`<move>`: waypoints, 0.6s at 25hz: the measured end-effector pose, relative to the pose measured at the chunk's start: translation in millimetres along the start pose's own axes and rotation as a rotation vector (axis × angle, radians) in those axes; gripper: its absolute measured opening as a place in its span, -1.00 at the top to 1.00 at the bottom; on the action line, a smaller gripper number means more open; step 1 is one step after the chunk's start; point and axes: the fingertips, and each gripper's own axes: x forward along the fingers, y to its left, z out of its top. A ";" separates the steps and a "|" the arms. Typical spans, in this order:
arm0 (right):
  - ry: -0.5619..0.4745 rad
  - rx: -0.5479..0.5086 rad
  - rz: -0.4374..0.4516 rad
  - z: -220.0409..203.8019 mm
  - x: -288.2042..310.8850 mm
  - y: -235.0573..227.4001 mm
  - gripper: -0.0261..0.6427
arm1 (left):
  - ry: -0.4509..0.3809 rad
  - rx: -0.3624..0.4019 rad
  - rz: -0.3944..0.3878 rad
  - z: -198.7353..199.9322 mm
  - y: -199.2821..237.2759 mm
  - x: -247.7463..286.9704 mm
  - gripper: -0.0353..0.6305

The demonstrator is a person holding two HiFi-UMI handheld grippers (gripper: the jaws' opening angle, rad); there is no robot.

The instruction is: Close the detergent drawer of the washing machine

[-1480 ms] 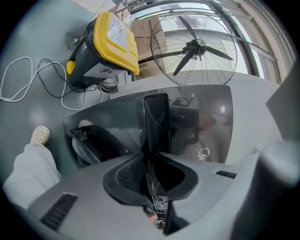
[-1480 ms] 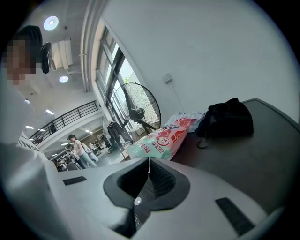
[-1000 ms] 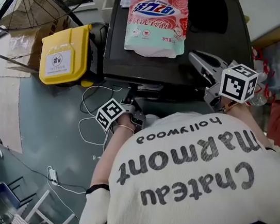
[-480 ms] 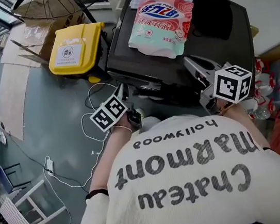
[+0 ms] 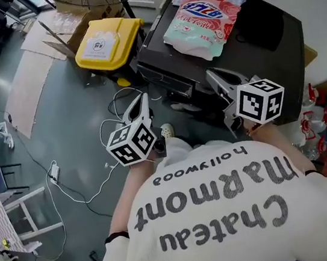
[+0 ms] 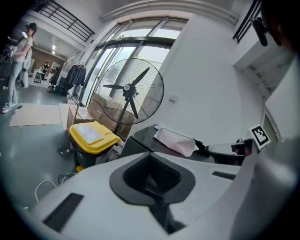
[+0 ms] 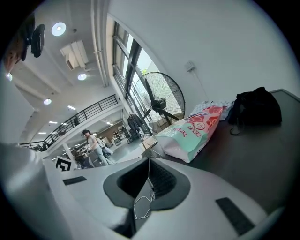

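The black washing machine (image 5: 271,38) stands at the upper right of the head view. Its detergent drawer sits in the front top strip (image 5: 173,81); the strip looks flush, though it is small and dark. My left gripper (image 5: 141,103) hangs shut and empty in the air, left of the machine's front and off it. In the left gripper view, my left gripper (image 6: 151,154) points across the machine's top (image 6: 143,136). My right gripper (image 5: 213,77) hovers over the machine's front edge. Its pads meet with nothing held, as on my right gripper (image 7: 149,160).
A pink and mint detergent bag (image 5: 201,18) and a black cloth bundle (image 7: 255,110) lie on the machine's top. A yellow-lidded bin (image 5: 105,43) and a big floor fan (image 6: 133,91) stand left of the machine. White cables (image 5: 112,131) trail over the floor. A person (image 7: 93,145) stands far off.
My left gripper has risen from low by the machine's front, rolled, and its jaws have closed. My right gripper has shifted a little along the front edge.
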 end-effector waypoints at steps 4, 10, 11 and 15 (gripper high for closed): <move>-0.006 -0.051 0.020 -8.6 -3.6 19.9 0.83 | -0.061 -0.017 0.041 -6.3 -3.1 -34.9 0.87; 0.019 -0.089 0.053 -28.3 -8.3 49.8 0.83 | -0.107 -0.032 0.038 -6.6 -3.9 -71.6 0.87; 0.025 -0.093 0.055 -30.6 -9.4 54.4 0.83 | -0.112 -0.033 0.033 -5.2 -5.0 -76.6 0.87; 0.038 -0.099 0.050 -41.1 -16.4 72.5 0.83 | -0.110 -0.027 0.003 -5.0 -11.0 -95.2 0.87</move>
